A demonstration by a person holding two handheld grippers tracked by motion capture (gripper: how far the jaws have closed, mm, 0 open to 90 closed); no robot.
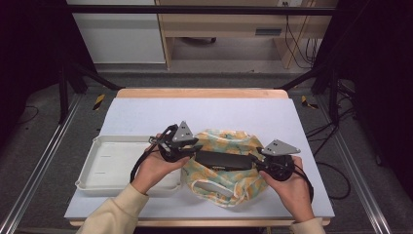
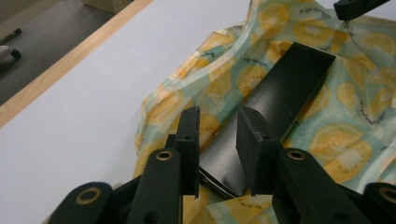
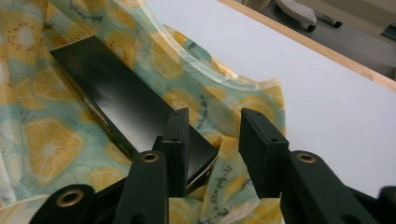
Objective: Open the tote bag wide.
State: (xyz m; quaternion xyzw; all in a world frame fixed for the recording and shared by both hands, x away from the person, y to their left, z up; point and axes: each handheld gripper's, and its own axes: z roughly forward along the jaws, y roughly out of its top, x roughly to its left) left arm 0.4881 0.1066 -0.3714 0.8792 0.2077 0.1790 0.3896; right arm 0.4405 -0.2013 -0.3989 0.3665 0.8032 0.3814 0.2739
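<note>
In the left gripper view the left gripper (image 2: 217,135) holds its jaws apart with a gap between them, over the near end of the black box (image 2: 275,102), pressing on nothing; in the right gripper view the right gripper (image 3: 212,140) likewise stands parted, one jaw over the box's corner, the other over the lemon-print bag (image 3: 42,140); the box lies flat on the bag, running from nine to three o'clock between the grippers; at nine o'clock of the left hand (image 1: 156,168) sits a white tray (image 1: 104,163); everything rests on the pale table (image 1: 146,114).
</note>
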